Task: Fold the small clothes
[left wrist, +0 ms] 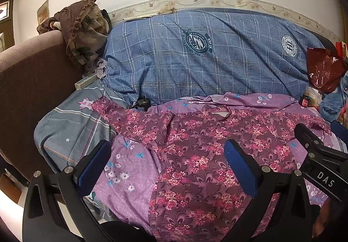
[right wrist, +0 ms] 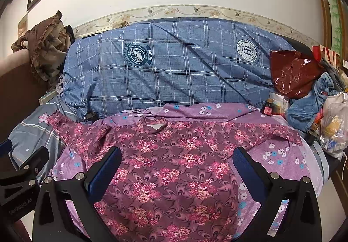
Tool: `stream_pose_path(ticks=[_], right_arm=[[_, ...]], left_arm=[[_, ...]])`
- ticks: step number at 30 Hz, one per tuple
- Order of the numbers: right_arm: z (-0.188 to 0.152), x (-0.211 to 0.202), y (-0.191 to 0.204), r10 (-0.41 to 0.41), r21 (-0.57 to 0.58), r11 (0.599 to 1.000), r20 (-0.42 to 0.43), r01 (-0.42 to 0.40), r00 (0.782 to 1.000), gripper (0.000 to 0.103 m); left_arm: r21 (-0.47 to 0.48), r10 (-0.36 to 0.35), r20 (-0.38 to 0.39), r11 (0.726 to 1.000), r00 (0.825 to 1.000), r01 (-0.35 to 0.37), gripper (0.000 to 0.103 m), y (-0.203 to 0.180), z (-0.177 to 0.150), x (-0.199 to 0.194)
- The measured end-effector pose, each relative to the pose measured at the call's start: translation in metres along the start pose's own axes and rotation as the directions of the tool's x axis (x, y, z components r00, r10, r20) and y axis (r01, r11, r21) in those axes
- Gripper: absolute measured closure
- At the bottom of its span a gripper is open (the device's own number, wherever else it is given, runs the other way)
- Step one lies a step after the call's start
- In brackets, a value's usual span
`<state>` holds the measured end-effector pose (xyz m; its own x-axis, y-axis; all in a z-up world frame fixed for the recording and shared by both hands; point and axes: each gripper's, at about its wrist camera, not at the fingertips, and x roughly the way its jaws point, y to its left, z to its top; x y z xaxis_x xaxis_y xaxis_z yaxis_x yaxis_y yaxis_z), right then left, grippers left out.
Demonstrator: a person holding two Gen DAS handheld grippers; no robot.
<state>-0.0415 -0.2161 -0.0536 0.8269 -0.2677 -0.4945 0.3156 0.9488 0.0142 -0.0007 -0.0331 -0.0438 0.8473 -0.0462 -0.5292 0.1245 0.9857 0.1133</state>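
Across the near half of the bed, a maroon floral shirt lies spread flat, neckline toward the far side, both sleeves stretched out left and right. It rests on a purple flowered sheet. Left claw hovers over the shirt's left part, fingers wide apart, gripping nothing. Right claw hangs over the shirt's middle, fingers likewise wide apart and empty. Whether either touches the fabric can't be told. Left sleeve end lies on a grey star-print pillow. Far behind the shirt sits a bulky blue plaid quilt with two round emblems. Far left, a brown patterned cloth is heaped on the brown headboard. Far right: a red plastic bag, a blue denim garment, a white plastic bag.
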Motion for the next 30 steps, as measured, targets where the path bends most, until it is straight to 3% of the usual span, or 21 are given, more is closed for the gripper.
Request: stream_pose_path(ticks=[30], right_arm=[[0.003,0.009,0.022,0.022,-0.044,0.999,-0.009,-0.022,1.0,0.001]], left_arm=[[-0.032,0.001,-0.009,1.0,1.0,-0.001,0.0,0.019,-0.002,0.008]])
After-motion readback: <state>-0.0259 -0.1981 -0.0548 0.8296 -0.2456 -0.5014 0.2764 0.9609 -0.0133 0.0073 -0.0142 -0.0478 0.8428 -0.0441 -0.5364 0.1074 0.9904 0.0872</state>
